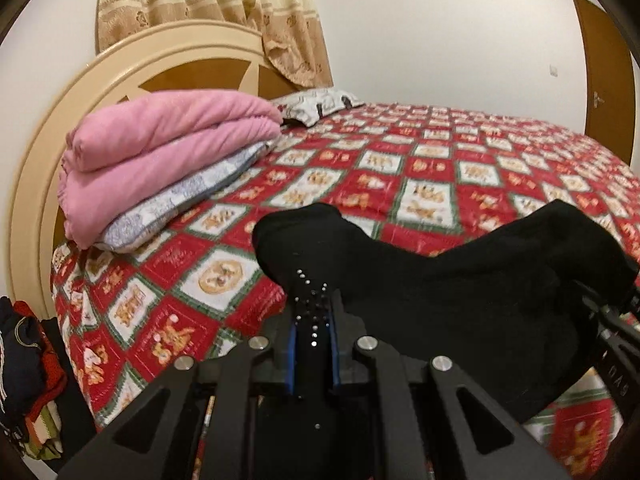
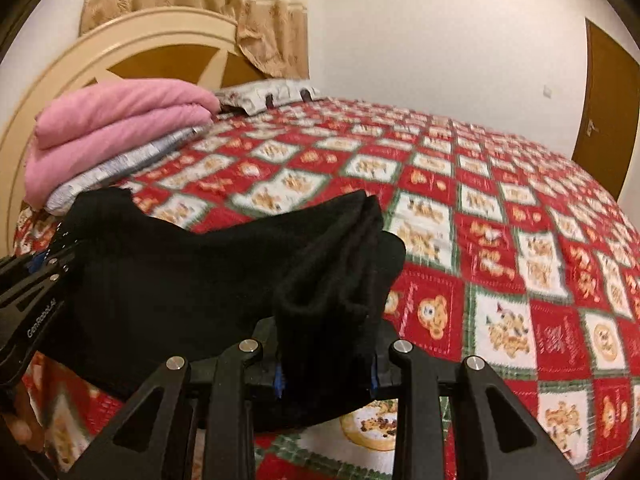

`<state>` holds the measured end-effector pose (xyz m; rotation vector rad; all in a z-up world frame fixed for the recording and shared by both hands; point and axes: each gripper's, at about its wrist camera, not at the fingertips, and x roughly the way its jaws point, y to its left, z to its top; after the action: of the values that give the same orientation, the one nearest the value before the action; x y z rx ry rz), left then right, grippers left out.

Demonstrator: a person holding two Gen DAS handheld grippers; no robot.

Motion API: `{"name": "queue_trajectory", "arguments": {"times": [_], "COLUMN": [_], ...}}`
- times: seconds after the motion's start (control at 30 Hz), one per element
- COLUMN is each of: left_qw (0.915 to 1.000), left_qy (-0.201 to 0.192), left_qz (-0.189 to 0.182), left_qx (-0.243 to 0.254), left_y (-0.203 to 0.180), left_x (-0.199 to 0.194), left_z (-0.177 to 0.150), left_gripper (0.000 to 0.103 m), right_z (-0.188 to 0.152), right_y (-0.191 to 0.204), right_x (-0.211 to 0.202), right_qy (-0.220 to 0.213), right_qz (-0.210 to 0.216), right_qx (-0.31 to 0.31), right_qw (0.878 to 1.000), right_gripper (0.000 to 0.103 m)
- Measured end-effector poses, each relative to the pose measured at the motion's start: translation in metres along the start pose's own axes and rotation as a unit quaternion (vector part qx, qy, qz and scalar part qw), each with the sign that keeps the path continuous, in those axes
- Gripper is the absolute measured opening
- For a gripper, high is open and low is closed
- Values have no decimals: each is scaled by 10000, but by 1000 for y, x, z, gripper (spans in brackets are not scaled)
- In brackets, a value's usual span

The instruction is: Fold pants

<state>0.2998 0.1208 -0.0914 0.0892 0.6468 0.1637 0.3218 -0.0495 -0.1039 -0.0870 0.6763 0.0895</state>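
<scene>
The black pants point(image 1: 440, 292) hang bunched between my two grippers above the red patterned bed cover point(image 1: 360, 168). My left gripper point(image 1: 314, 336) is shut on one end of the pants, where small shiny studs show between the blue pads. My right gripper point(image 2: 326, 376) is shut on the other end of the pants point(image 2: 200, 280), with the cloth folded over its jaws. In the right wrist view the left gripper point(image 2: 44, 264) is at the far left edge. In the left wrist view the right gripper point(image 1: 612, 316) is at the far right edge.
A folded pink blanket point(image 1: 160, 152) lies on a grey-white pillow point(image 1: 180, 208) by the round headboard point(image 1: 36, 168). Another pillow point(image 1: 320, 106) lies at the far side. A pile of clothes point(image 1: 28, 372) is at the left off the bed. A brown door point(image 1: 604, 80) is at the right.
</scene>
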Motion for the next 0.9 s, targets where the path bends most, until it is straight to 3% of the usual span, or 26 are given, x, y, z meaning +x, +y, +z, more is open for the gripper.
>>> {"name": "queue_trajectory", "arguments": {"times": [0.17,0.33,0.47,0.57,0.7,0.83,0.9], "left_qw": [9997,9990,9981,9978,9964,9971,9987], "left_qy": [245,425,483,666,727,504,244], "left_qz": [-28,9,294,29,-39,229,225], "left_qx": [38,149,244,-3,-433,-527,-398], "left_y": [-2,0,12,39,71,76,68], "left_x": [18,28,27,23,11,-6,-17], "left_z": [-11,-17,-20,-21,-22,-14,-7], "left_gripper": [14,30,82,99,103,102,102], "right_z": [-7,-8,-10,-17,-24,-22,-15], "right_y": [-2,-4,-19,-42,-78,-90,-79], "right_x": [12,15,11,3,-16,-38,-49], "right_qy": [163,238,397,539,443,27,-163], "right_qz": [-42,6,314,649,1247,858,584], "right_qx": [-97,-145,61,374,1501,1928,1571], "right_qw": [9998,9996,9987,9957,9798,9775,9857], "right_gripper": [31,32,44,58,60,60,59]}}
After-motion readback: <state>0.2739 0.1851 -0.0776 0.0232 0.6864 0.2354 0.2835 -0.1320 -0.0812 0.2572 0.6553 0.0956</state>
